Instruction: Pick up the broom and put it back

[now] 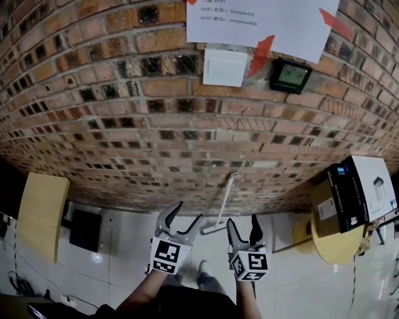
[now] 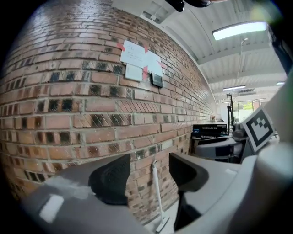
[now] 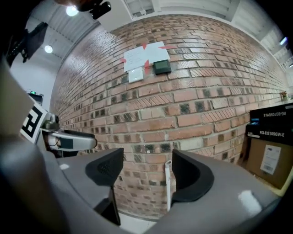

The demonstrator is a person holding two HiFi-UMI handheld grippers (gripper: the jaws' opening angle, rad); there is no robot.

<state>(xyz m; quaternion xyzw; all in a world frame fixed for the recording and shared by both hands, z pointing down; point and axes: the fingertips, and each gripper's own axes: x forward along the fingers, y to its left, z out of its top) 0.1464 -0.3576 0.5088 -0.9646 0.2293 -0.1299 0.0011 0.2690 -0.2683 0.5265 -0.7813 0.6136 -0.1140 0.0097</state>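
At the foot of the brick wall (image 1: 124, 112), the broom (image 1: 222, 202) stands with its white handle leaning against the bricks and its flat head resting on the pale tiled floor (image 1: 124, 240). The left gripper (image 1: 189, 213) and the right gripper (image 1: 242, 221) are held side by side in front of the wall, both pointing toward the broom, whose head appears between them in the head view. In the left gripper view the jaws of the left gripper (image 2: 147, 176) are spread wide with nothing touching the pads; the broom (image 2: 157, 194) shows in the gap, apart from them. In the right gripper view the right gripper (image 3: 147, 172) is likewise spread and empty, the broom handle (image 3: 168, 183) showing just inside its right-hand pad. Higher on the wall are a taped paper notice (image 1: 262, 19), a white switch plate (image 1: 224, 67) and a small black display (image 1: 290, 75). Cardboard boxes (image 1: 355, 193) sit on a round wooden table (image 1: 340, 246) at right.
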